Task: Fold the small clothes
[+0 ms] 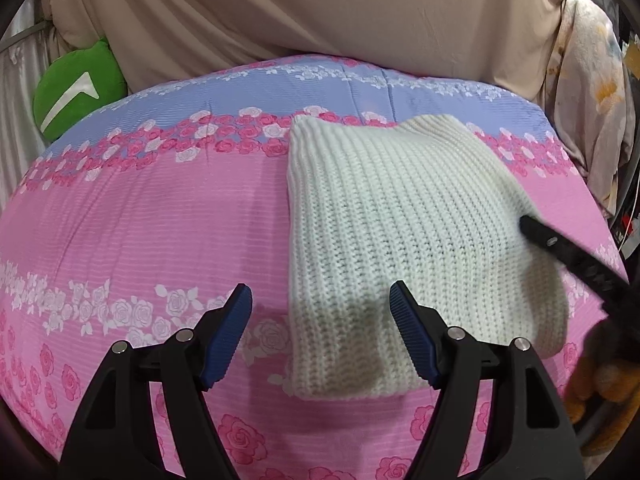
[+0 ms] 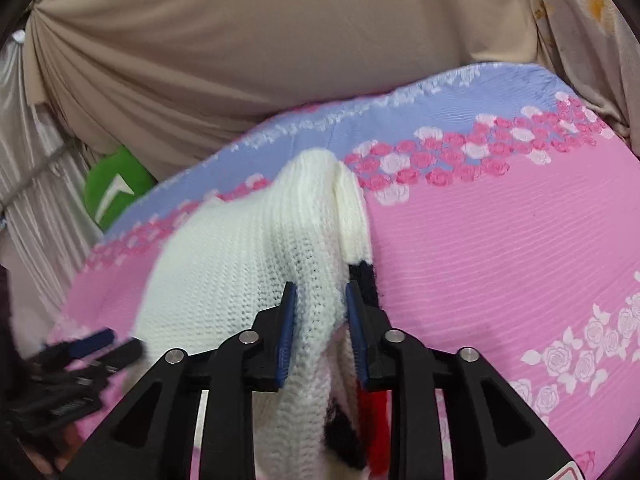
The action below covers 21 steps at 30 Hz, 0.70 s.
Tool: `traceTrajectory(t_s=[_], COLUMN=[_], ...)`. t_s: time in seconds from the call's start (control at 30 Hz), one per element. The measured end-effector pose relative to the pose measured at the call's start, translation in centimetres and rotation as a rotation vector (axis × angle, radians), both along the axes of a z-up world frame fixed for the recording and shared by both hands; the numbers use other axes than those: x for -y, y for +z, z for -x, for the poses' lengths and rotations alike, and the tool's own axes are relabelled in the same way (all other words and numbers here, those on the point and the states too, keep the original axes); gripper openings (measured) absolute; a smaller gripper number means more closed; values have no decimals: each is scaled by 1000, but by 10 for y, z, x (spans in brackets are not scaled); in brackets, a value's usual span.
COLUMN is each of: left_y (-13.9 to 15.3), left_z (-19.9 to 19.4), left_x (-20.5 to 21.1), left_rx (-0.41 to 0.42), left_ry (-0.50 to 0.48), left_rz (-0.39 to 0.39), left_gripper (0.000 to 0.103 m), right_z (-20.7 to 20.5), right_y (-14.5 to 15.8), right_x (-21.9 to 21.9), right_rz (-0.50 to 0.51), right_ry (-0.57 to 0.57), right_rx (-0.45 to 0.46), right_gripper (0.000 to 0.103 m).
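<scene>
A white knit sweater (image 1: 400, 240) lies folded on the pink rose-print bedspread (image 1: 140, 220). My left gripper (image 1: 320, 312) is open and empty, hovering over the sweater's near left corner. My right gripper (image 2: 321, 308) is shut on the sweater's right edge (image 2: 312, 272), which is lifted and shows black and red patches underneath. One right finger shows in the left wrist view (image 1: 560, 248) at the sweater's right side. The left gripper shows blurred in the right wrist view (image 2: 88, 344) at lower left.
The bedspread (image 2: 500, 260) has a lilac band with roses along its far edge. Beige draped cloth (image 1: 320, 12) hangs behind. A green plush (image 1: 76, 88) sits at the far left. Floral fabric (image 1: 592, 100) hangs at the right.
</scene>
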<state>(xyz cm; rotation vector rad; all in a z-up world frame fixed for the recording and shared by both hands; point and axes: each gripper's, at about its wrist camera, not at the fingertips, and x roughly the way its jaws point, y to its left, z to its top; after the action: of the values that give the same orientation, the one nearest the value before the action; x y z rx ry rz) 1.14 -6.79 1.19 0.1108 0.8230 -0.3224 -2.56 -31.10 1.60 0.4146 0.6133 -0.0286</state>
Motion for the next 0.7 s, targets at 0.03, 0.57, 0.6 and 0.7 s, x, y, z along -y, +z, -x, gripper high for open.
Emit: traceTrajectory(t_s=[0.03,0.57,0.6,0.7], left_y=[-1,-19,-22,-27], left_z=[0,-20,-22,-28], left_x=[1,12,13,17], left_rx=[-6,-106,-116,-143], left_ry=[-4,-39,-39,-44], left_rz=[5,77,83,110], left_gripper=[69,93,93,94], right_z=[5,19,17,13], right_y=[3,-47,-50,-55], right_x=[-1,0,0,-2], right_rz=[8,-131,-138,-145], right_ry=[-9,12,16,24], right_rx=[10,-94,-97,-104], right_gripper=[28,65,66,70])
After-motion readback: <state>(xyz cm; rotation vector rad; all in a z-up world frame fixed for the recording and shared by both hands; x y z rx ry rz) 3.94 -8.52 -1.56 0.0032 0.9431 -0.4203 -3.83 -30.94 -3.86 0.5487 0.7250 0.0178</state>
